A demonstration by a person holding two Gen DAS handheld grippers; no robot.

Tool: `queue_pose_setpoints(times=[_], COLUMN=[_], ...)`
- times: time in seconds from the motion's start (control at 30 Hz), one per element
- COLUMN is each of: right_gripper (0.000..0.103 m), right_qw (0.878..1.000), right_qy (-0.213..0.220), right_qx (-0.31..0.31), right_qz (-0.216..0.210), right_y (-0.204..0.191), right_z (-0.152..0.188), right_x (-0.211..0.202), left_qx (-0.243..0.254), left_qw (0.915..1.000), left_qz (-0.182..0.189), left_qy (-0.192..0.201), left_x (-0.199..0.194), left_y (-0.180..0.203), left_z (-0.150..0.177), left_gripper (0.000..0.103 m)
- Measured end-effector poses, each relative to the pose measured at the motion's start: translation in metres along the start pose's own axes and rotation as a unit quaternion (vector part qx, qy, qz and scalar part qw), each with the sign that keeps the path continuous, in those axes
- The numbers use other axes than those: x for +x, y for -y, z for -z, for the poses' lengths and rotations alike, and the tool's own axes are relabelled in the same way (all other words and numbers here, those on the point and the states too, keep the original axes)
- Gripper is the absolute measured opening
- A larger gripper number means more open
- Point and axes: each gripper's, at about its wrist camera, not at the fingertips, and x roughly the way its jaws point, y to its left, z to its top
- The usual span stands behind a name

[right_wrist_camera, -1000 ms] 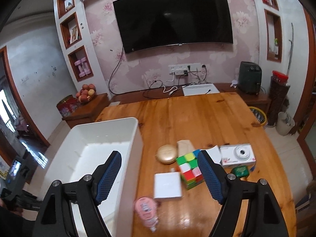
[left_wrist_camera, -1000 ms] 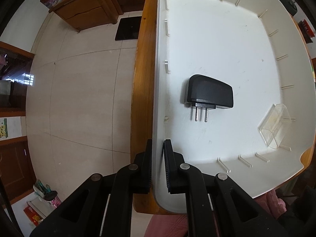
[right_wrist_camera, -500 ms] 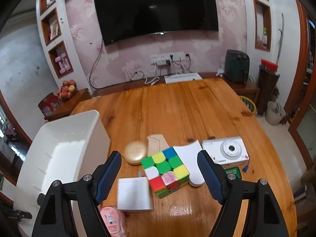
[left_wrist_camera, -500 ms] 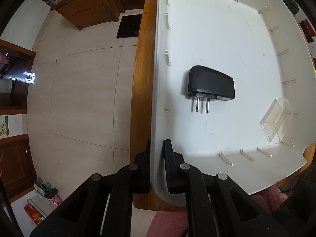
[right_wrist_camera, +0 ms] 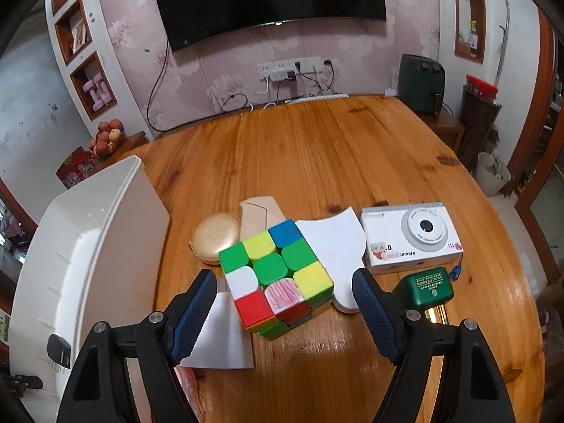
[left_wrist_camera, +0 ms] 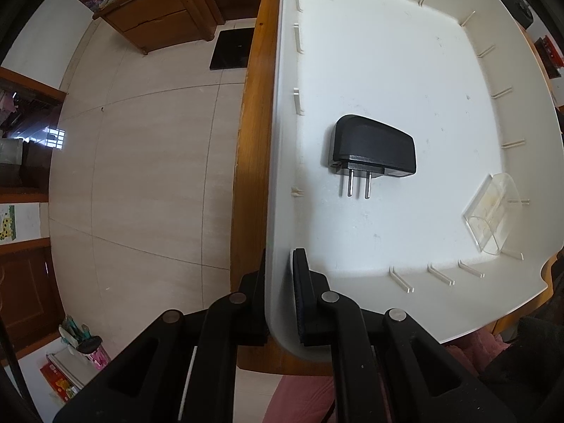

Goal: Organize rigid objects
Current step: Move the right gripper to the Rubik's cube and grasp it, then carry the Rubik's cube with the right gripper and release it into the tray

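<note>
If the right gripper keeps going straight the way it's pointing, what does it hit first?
Most likely the puzzle cube: it sits centered ahead of the open right gripper, between its fingers' line, on the wooden table. Exact depth is unclear.

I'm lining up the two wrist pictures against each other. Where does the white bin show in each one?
Left wrist: the white bin fills the right half, seen from above; the left gripper is clamped on its near wall.
Right wrist: the same bin stands at the left edge, beside the puzzle cube.
Shared landmark: the wooden table, a strip left of the bin in the left wrist view.
</note>
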Motion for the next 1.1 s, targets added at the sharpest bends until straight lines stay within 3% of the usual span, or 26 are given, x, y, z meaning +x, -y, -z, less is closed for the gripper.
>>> queue_pose_setpoints(times=[0.2,0.33,0.6,0.7,1.1], right_gripper=[0.079,0.067,0.066,0.062,0.061], right_qw=[1.0,1.0,1.0,1.0,0.999], right_qy=[-0.012,-0.015,-0.015,-0.005,0.021], right_qx=[-0.014,-0.027,-0.024,-0.028,-0.03], right_qz=[0.01,0.0,0.003,0.009,0.013], right_y=[-0.002,-0.006,-0.008,-0.01,-0.014], right_z=[0.002,0.003,0.003,0.0,-0.009], right_x=[0.008,0.01,0.009,0.005,-0.023], left_qx=[-0.002,-0.002,-0.002,-0.005,0.0], left_qw=[1.0,1.0,1.0,1.0,0.9999], left_qz=[0.0,0.001,0.001,0.004,0.013], left_qy=[0.0,0.0,-0.001,0.0,0.003], left_x=[0.001,0.001,0.001,0.0,0.0], left_y=[-0.001,-0.001,-0.002,-0.004,-0.009], left_z=[0.0,0.0,0.0,0.001,0.001], left_gripper=[0.011,0.011,0.011,0.011,0.011])
